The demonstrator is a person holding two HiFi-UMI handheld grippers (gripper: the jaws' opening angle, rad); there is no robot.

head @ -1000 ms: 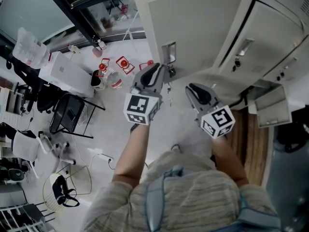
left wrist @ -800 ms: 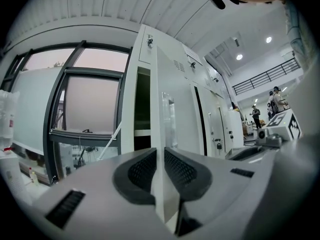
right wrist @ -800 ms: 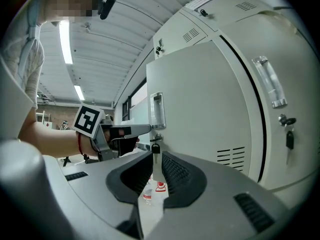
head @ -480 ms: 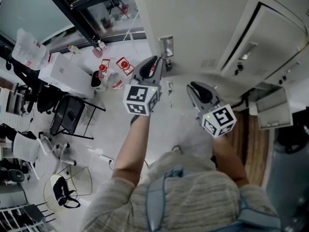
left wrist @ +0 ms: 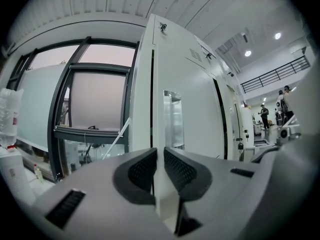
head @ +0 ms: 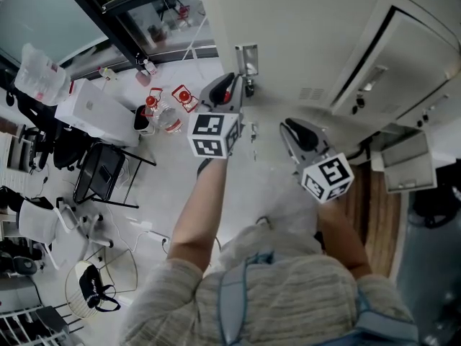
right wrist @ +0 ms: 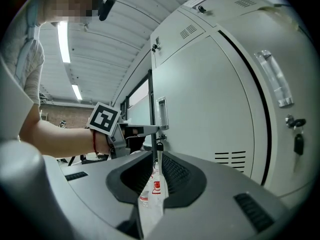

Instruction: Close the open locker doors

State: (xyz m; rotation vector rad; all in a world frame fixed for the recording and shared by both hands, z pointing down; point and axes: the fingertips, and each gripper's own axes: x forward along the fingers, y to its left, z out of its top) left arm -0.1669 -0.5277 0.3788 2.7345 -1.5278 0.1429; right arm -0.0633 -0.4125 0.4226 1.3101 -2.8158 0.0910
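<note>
My left gripper (head: 227,85) held its fingers (left wrist: 140,171) almost pressed together on nothing, the locker door (head: 295,34) and its handle (head: 246,58) just ahead. My right gripper (head: 294,132), fingers likewise together and empty, pointed at that door.

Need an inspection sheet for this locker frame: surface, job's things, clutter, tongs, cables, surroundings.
Surface: pale glossy floor.
Job's things: white locker door with recessed handle; neighbouring door has a dark gap along its edge, and whether it is latched is unclear.
Clutter: water bottles, red-and-white items and a plastic bag.
Grippers: left tongs closed, empty, by the handle, contact unclear; right tongs closed, empty, held back from the door.
Cables: white lead on the floor near the chairs.
Surroundings: window, office chairs, people far off.
</note>
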